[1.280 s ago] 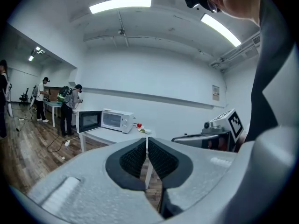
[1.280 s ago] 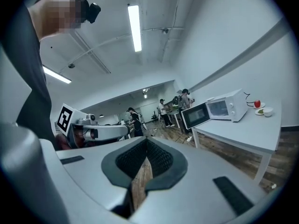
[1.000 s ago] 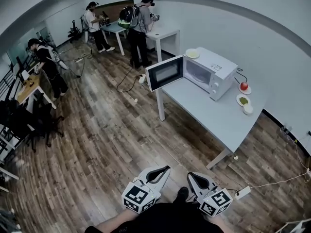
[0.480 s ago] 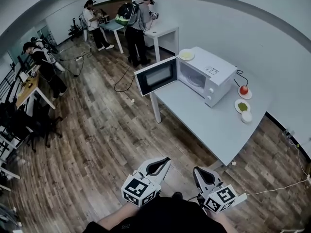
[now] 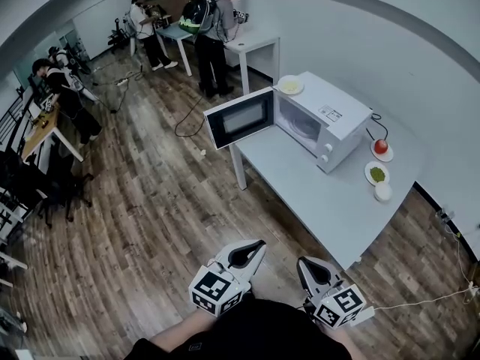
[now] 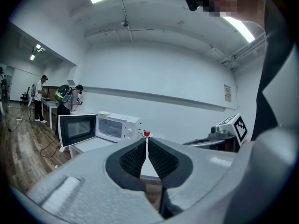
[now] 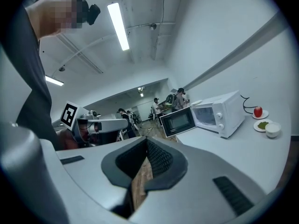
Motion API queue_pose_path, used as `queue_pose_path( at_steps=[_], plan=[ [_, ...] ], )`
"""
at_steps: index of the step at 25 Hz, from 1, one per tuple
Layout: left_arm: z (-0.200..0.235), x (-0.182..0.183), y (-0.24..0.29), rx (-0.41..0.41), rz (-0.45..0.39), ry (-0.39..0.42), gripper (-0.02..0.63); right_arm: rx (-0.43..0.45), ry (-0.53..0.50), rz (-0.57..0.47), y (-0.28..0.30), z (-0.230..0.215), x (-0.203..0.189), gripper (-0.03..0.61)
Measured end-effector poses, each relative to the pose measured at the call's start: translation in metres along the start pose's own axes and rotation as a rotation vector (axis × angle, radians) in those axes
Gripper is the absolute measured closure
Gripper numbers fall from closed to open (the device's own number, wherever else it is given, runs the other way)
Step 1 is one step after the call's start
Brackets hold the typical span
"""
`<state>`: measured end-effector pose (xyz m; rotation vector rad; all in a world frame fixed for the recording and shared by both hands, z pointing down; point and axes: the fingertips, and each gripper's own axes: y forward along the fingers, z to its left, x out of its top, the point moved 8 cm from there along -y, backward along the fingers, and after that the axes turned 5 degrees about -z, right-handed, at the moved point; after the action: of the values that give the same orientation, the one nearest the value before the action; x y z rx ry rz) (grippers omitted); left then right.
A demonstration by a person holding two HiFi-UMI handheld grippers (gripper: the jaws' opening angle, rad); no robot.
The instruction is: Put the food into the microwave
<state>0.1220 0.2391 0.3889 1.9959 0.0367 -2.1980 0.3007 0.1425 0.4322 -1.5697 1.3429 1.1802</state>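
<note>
A white microwave stands on a grey table with its door swung open to the left. To its right lie a red fruit on a plate, a plate of green food and a small white bowl. A plate with pale food rests on top of the microwave. My left gripper and right gripper hover over the wooden floor, well short of the table. Both are shut with nothing between their jaws. The left gripper view shows the microwave and red fruit ahead.
Several people work at desks at the far end of the room and at the left wall. Cables trail over the wooden floor. A power strip cable lies on the floor right of the table.
The table and microwave have drawn closer and shifted slightly in the head view as I walk toward them. Both grippers stay shut, held in front of the body.
</note>
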Motion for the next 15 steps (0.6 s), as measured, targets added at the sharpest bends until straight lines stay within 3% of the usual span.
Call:
queue_pose_path(
  at_steps=[8,15],
  plan=[
    [0.060,0.009,0.040,-0.015,-0.028,0.006,0.592,-0.016,-0.018,-0.009,0.060,-0.035,0.012,0.563],
    [0.138,0.030,0.070,-0.057,-0.028,0.026,0.592,-0.040,-0.027,-0.020,0.146,-0.057,0.035,0.563]
  ],
)
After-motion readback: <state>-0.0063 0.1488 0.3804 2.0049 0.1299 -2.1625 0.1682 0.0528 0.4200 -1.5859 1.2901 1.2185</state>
